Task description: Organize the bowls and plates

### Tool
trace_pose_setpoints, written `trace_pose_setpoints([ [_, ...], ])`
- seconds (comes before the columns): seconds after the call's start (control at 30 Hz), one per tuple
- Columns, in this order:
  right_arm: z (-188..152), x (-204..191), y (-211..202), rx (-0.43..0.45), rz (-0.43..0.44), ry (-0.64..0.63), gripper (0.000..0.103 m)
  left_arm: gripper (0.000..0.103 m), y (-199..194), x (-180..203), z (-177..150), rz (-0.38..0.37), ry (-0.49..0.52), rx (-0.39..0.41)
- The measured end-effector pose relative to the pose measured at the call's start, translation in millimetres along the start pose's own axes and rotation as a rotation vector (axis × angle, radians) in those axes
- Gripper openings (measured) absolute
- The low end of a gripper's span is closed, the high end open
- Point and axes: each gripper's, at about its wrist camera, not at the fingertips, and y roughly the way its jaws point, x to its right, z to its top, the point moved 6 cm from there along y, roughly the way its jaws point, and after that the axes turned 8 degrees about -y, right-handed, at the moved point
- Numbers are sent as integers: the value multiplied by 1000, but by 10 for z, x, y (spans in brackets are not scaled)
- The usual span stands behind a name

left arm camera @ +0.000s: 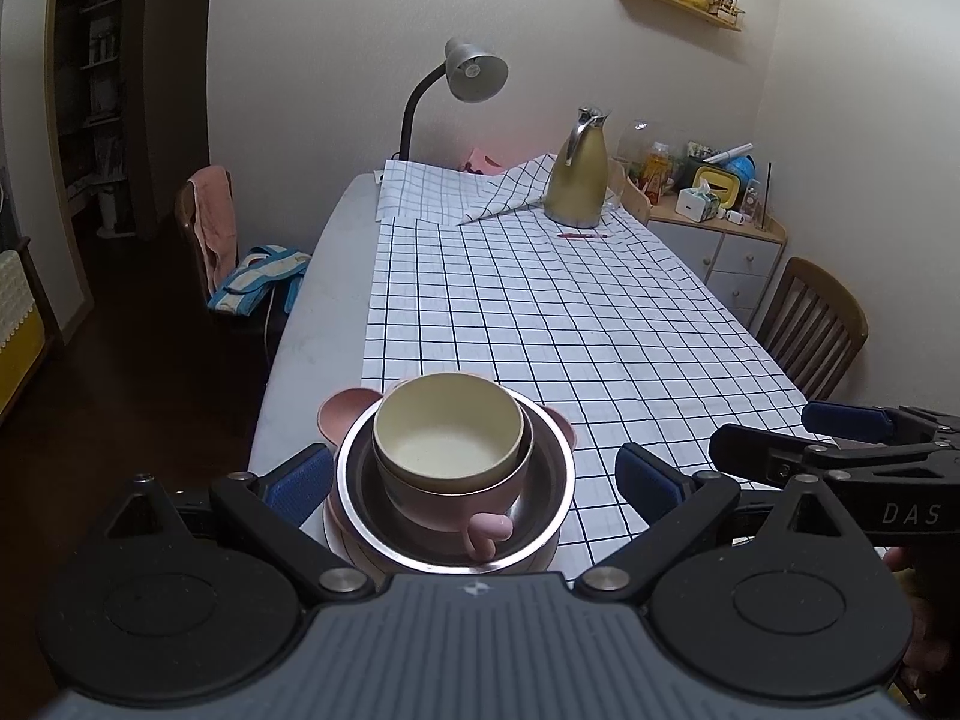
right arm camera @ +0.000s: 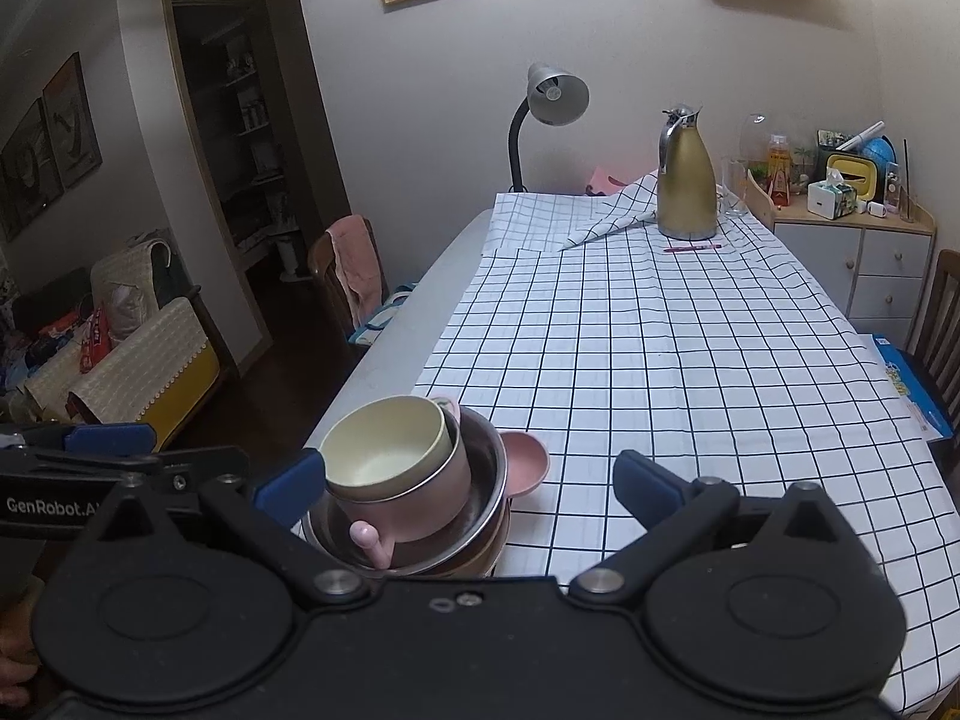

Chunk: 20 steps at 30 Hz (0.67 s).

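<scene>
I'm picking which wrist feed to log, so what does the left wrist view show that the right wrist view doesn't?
Only the left wrist view shows the striped bag on the left chair and the right gripper from the side. Only the right wrist view shows the sofa, the wall art and the blue box. Both show the stacked bowls, the gold jug, lamp and checked cloth.

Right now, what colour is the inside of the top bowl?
Pale cream-yellow; the top bowl shows best in the left wrist view.
</scene>
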Motion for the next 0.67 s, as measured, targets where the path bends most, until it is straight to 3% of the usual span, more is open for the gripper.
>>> trace_pose_setpoints([
  [0.67,6,46,-2,0,-10,10,103,101,39,16,33,-5,10,-12],
])
